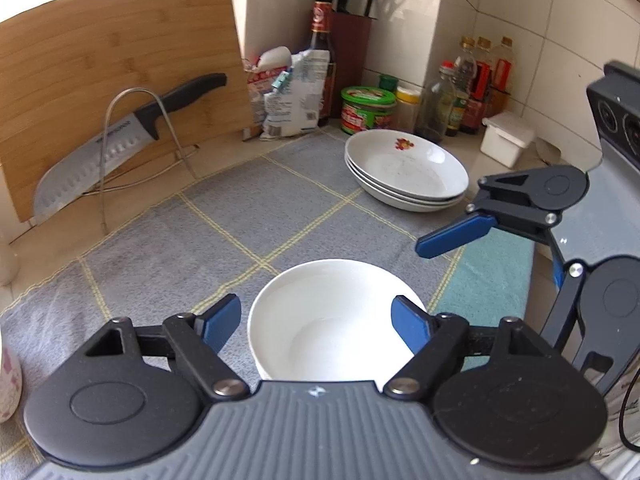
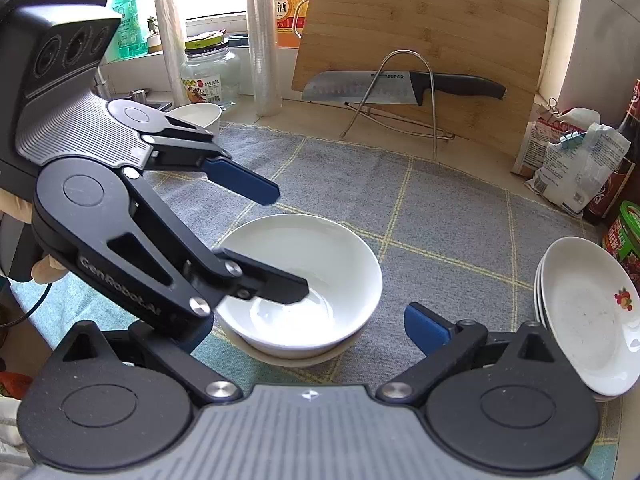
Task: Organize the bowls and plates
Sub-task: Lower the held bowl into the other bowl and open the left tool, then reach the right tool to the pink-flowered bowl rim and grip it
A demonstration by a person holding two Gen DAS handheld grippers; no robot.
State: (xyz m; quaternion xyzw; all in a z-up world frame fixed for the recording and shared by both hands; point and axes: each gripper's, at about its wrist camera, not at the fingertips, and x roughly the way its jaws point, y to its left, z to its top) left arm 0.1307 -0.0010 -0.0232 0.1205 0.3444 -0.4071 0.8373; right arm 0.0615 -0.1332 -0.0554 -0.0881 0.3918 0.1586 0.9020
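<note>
White china sits on a grey checked cloth (image 1: 168,240) that covers the table. Near the front edge stands a deep bowl (image 2: 308,276), nested on another dish of which only the rim shows beneath it. Well apart, toward the back right, three shallow plates (image 1: 406,170) form a neat stack, the top one marked with a small red flower. A second small bowl (image 2: 200,114) waits at the far left edge of the cloth, near the window.

The left gripper (image 2: 286,240) hangs over the front bowl with its jaws spread wide: one finger dips inside the bowl near the rim, the other stands above and outside it. It pinches nothing. The right gripper (image 2: 426,326) hovers low, just beside the bowl on the plate side; only one of its fingers shows clearly, and the jaws look spread and empty.

Bowls seem to be the step in hand, since the plates already look stacked. Whether the left gripper is about to grasp the rim or is only hovering over it cannot be told. A grasp would call for closing squarely on the rim, firmly enough that the smooth china does not slip.

Behind the cloth, a wooden cutting board (image 2: 420,36) leans upright with a large knife (image 2: 400,86) on a wire stand.
</note>
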